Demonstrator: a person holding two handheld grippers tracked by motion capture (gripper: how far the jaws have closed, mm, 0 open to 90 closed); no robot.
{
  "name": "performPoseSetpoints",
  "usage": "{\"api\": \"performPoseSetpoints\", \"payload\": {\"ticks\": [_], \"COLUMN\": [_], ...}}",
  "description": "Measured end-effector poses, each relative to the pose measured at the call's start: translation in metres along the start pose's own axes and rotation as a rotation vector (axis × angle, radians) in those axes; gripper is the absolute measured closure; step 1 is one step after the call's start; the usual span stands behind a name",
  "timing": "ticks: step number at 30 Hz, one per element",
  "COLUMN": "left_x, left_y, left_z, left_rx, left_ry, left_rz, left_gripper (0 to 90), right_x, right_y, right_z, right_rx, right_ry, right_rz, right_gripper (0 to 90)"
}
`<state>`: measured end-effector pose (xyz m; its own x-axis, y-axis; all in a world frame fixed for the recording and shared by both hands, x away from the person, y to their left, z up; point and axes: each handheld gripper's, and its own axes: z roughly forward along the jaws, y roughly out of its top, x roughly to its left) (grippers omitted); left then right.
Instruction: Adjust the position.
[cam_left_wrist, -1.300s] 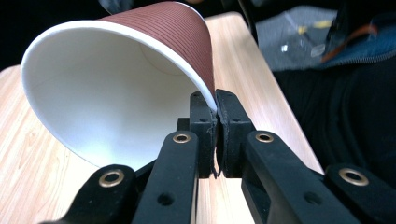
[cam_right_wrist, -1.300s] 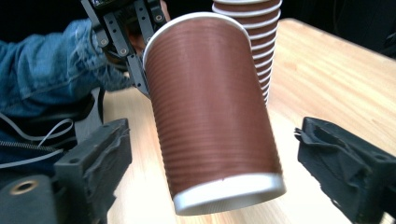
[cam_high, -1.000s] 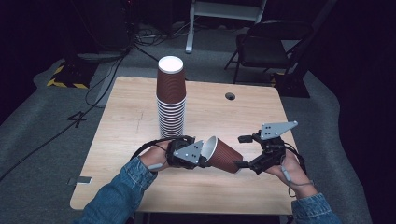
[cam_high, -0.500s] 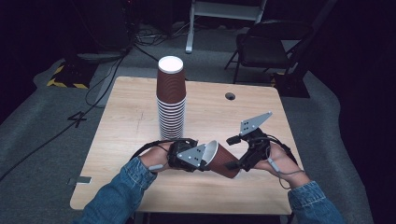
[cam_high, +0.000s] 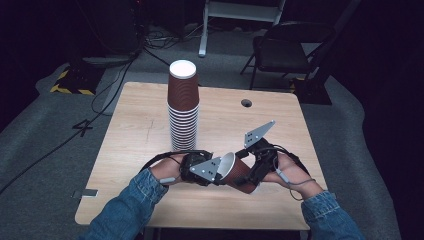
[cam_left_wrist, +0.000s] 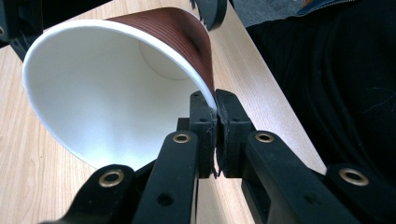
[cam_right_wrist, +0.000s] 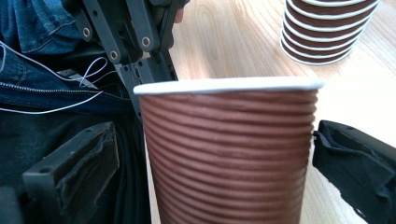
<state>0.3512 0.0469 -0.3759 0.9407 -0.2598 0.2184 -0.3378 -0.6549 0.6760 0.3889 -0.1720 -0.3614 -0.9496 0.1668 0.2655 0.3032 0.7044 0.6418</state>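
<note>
A ribbed brown paper cup (cam_high: 239, 172) with a white inside lies tilted on its side, held above the table's near edge between both hands. My left gripper (cam_high: 220, 172) is shut on the cup's white rim; in the left gripper view the jaws pinch the rim (cam_left_wrist: 215, 105) of the cup (cam_left_wrist: 116, 93). My right gripper (cam_high: 251, 175) is open and straddles the cup's body. In the right gripper view the cup (cam_right_wrist: 224, 149) stands between the pads (cam_right_wrist: 88, 158), with a gap on each side. The left gripper (cam_right_wrist: 140, 51) shows behind the rim.
A tall stack of the same brown cups (cam_high: 183, 107) stands upside down at the middle of the wooden table (cam_high: 280, 125); its base shows in the right gripper view (cam_right_wrist: 327, 32). A cable hole (cam_high: 245, 103) lies at the back right. A chair (cam_high: 287, 47) stands beyond the table.
My right gripper has moved left toward the left hand and turned, so its jaws now sit around the cup's body. The left gripper has kept its hold on the rim.
</note>
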Motion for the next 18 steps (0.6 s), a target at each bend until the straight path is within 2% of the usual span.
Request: {"api": "performPoseSetpoints", "payload": {"ticks": [18], "left_x": [-0.004], "left_y": [0.002], "left_z": [0.004], "left_rx": [0.016], "left_ry": [-0.022], "left_rz": [0.036], "left_gripper": [86.1], "right_x": [-0.003], "right_y": [0.002], "right_z": [0.020], "right_rx": [0.087], "right_ry": [0.057], "right_rz": [0.002], "right_gripper": [0.8]}}
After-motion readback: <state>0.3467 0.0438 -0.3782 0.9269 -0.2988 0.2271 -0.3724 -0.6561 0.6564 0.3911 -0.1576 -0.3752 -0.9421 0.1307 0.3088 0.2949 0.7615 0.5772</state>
